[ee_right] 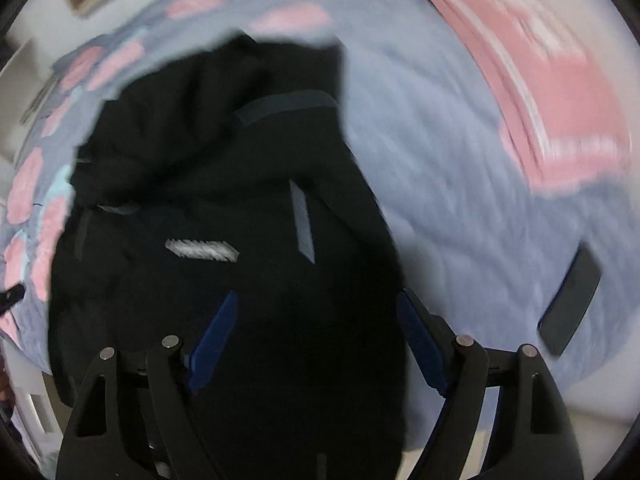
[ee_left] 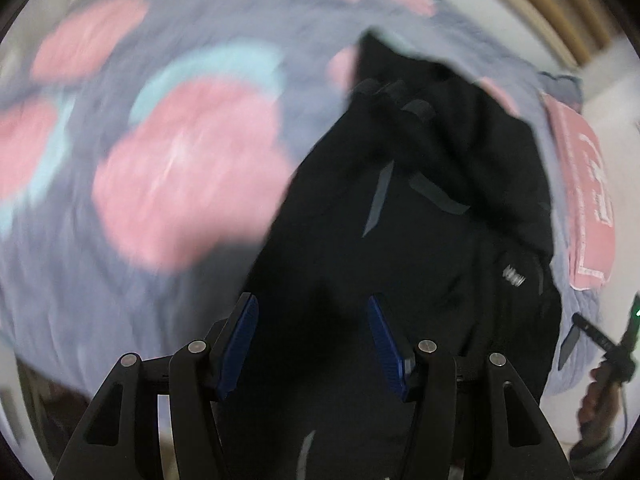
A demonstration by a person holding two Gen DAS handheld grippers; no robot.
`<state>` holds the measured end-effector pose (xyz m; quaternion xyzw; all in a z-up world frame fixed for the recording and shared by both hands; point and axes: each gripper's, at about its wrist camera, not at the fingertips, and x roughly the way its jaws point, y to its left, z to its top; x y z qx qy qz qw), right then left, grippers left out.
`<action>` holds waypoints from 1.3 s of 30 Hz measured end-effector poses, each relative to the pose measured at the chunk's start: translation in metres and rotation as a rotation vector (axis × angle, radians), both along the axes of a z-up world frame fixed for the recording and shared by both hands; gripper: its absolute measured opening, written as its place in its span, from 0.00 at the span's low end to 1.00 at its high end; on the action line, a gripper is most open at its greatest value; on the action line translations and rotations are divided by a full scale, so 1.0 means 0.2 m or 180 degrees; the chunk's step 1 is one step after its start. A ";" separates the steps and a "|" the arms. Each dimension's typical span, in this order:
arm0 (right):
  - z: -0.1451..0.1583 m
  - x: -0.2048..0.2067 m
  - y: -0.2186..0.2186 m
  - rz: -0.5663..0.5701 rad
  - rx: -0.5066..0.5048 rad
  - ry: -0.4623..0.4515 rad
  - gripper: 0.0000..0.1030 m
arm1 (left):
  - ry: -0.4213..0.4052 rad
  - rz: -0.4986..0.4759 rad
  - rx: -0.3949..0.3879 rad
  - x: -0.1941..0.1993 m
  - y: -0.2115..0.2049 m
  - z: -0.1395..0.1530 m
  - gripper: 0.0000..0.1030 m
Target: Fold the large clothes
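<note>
Left gripper (ee_left: pixel 312 344): jaws apart, blue pads (ee_left: pixel 240 344) clear of the cloth, nothing clamped. Pointing steeply down over the black garment (ee_left: pixel 400 240), directly above its dark fabric.

Right gripper (ee_right: pixel 316 344): jaws wider still, blue pads (ee_right: pixel 212 340) separated, nothing gripped. Likewise aimed down at the black garment (ee_right: pixel 240 184), the dark cloth filling the gap between the fingers; contact with the fabric not determinable owing to blur.

Black garment: lying crumpled and uneven on the bed, near the bed's near edge. Grey strips (ee_right: pixel 302 222) and a white stitched label (ee_right: pixel 202 250) visible on its upper surface; ribbed cuff-like folds (ee_left: pixel 396 96) toward the far side in the left view.

Bed cover (ee_left: pixel 120 272): lavender-grey with large pink patches (ee_left: pixel 188 184) and pale blue patches (ee_left: pixel 212 72), spread beneath the garment. Pink pillow (ee_right: pixel 532 92) with white lettering at the far right corner of the bed. Dark flat rectangular object (ee_right: pixel 570 304) on the cover toward the right edge, well apart from the garment; identity not determinable.

Both views heavily motion-blurred.
</note>
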<state>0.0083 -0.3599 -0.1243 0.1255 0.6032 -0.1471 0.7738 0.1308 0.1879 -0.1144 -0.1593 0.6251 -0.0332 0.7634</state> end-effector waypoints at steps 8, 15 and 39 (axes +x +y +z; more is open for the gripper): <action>-0.26 -0.36 -0.24 -0.0329 0.0510 0.0263 0.81 | 0.0453 0.0277 -0.0249 -0.27 0.16 -0.32 0.57; -0.26 -0.41 -0.12 -0.0019 0.1046 0.0181 0.51 | 0.0308 -0.0129 -0.0846 -0.31 -0.04 -0.31 0.57; 0.06 -0.29 0.18 0.0796 0.1325 -0.0173 0.21 | -0.0306 -0.0530 -0.1175 -0.15 -0.23 0.01 0.14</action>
